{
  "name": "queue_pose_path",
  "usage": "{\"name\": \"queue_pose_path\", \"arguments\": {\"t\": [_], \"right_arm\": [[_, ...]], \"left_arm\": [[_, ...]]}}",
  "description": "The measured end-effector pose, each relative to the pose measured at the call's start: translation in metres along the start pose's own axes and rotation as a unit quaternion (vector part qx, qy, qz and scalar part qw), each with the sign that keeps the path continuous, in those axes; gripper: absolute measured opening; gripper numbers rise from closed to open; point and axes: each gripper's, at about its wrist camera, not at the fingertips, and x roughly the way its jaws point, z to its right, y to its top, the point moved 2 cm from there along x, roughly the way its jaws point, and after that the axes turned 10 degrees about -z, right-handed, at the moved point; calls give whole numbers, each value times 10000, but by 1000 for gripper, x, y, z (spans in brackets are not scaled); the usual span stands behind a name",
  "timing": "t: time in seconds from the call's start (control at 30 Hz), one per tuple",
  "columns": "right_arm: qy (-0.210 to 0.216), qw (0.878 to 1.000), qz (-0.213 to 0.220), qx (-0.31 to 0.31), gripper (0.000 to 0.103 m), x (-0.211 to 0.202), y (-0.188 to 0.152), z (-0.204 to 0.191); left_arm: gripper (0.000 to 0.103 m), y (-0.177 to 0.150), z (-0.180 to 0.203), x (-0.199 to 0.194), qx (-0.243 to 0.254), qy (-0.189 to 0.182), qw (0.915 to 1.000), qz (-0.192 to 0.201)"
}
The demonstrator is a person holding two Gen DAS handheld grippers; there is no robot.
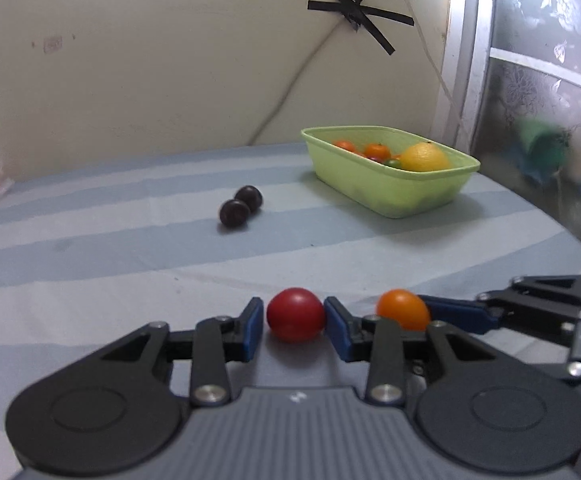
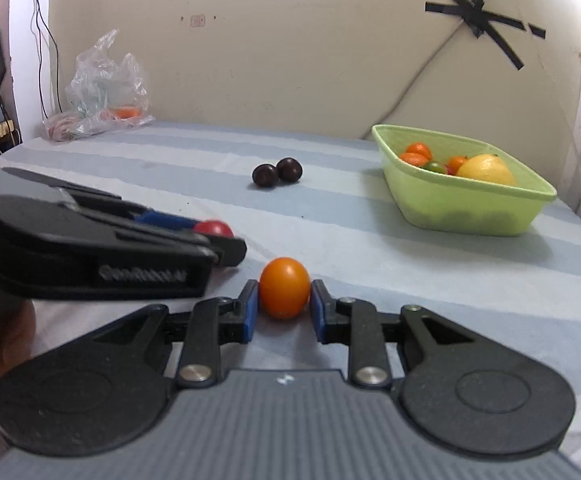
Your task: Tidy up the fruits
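My left gripper (image 1: 295,316) is shut on a red tomato (image 1: 296,314), low over the striped cloth; the tomato also shows in the right wrist view (image 2: 215,227). My right gripper (image 2: 283,300) is shut on an orange tomato (image 2: 284,287), just right of the left gripper; the left wrist view shows it too (image 1: 403,309). A green basket (image 1: 390,196) at the far right holds small oranges, a green fruit and a yellow lemon (image 1: 424,158); it also shows in the right wrist view (image 2: 466,208). Two dark plums (image 1: 240,206) lie touching in the middle of the table (image 2: 276,172).
A crumpled plastic bag (image 2: 102,88) with something orange inside lies at the far left against the wall. A cable taped with black tape (image 2: 478,20) runs down the wall behind the basket. The table (image 2: 410,272) carries a blue-striped cloth.
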Motion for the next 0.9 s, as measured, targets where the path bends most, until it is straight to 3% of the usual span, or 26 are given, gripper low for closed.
{"name": "queue_pose_path", "arguments": {"t": [0.17,0.57,0.9], "right_arm": [[-353,9991,111,-211,40,-2,-2,-7],[-343,9993,140,-107,44,-4,-6,-6],[-220,9997,136,-52,44,-3,-6,-1]], "left_arm": [[44,-3,-8,-1,-103,3,9999,-6],[44,-4,-4,-5,22,82,9999,93],[44,-6,-5,-9,20,-96,9997,218]]}}
